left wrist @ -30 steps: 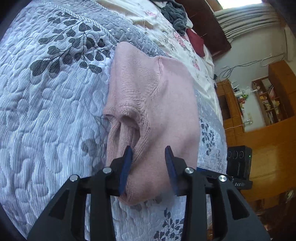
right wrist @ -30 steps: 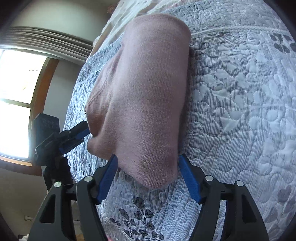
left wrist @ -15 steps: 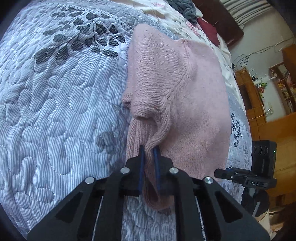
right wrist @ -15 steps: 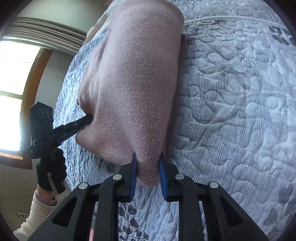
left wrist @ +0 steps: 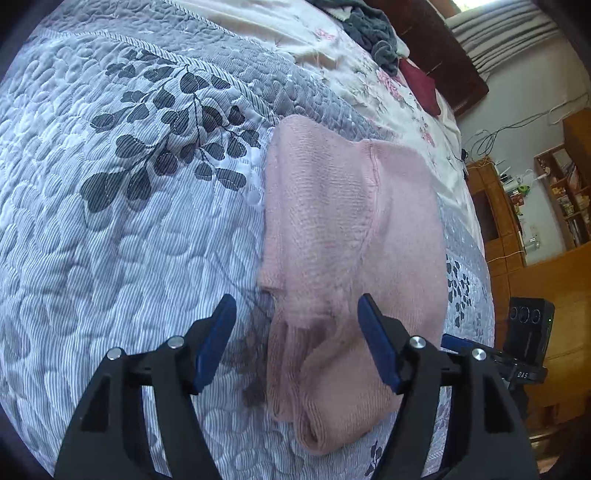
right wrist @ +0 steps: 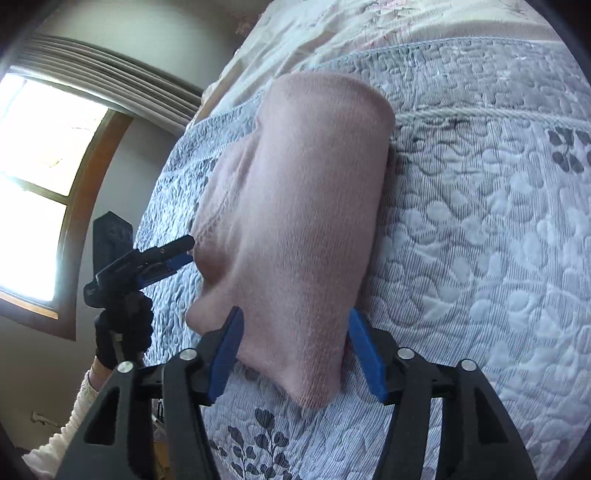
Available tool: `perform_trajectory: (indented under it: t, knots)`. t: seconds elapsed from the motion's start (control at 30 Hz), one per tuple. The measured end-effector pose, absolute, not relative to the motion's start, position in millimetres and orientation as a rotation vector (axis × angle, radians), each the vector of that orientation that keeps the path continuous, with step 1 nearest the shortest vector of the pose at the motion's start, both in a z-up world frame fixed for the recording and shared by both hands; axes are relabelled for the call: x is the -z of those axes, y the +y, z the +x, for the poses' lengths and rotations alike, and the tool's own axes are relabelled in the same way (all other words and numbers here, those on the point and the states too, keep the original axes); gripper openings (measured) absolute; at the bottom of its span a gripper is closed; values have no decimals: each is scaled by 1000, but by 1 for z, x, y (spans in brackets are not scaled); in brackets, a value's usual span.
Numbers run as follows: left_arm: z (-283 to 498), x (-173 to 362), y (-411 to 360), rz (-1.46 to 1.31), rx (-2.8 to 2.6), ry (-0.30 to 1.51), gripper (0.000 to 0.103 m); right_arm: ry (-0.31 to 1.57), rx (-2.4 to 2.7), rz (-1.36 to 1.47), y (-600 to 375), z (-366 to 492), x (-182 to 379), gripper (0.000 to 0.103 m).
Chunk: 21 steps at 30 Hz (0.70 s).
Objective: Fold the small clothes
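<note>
Quilt [left wrist: 110, 240] lies under a folded pink sweater [left wrist: 351, 229]. Left gripper [left wrist: 297, 343] is released, blue fingers spread either side of the sweater's near cuff end. Right gripper [right wrist: 295, 354] is likewise spread wide, straddling the sweater's near corner without clamping it.

One pink garment [left wrist: 332, 236], one quilt [left wrist: 110, 221], two grippers — perhaps two bundles [left wrist: 376, 33] beyond.

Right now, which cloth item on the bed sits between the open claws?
The folded pink sweater on the grey quilt. The grey garment and dark red cloth lie far off by the headboard.
</note>
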<state>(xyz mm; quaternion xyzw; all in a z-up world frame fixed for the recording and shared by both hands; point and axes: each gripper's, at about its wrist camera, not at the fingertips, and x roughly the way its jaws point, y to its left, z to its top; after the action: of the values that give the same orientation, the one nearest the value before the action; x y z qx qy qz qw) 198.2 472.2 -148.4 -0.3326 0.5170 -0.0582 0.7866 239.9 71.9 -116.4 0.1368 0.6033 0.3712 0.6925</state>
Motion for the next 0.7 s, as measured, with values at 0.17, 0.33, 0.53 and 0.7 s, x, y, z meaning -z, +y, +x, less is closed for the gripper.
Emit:
perform_trajectory:
  t: [0.17, 0.33, 0.53, 0.7]
  knots:
    - [223, 166, 477, -811, 187, 1113, 68, 1358, -837, 362, 76, 270, 120, 73]
    - [243, 184, 474, -843, 246, 1120, 69, 1381, -837, 378, 86, 289, 135, 75]
    - [263, 201, 463, -886, 399, 1118, 71, 1419, -862, 490, 90, 304, 166, 83]
    - [284, 203, 438, -793, 457, 1174, 74, 1437, -877, 567, 106, 314, 187, 89]
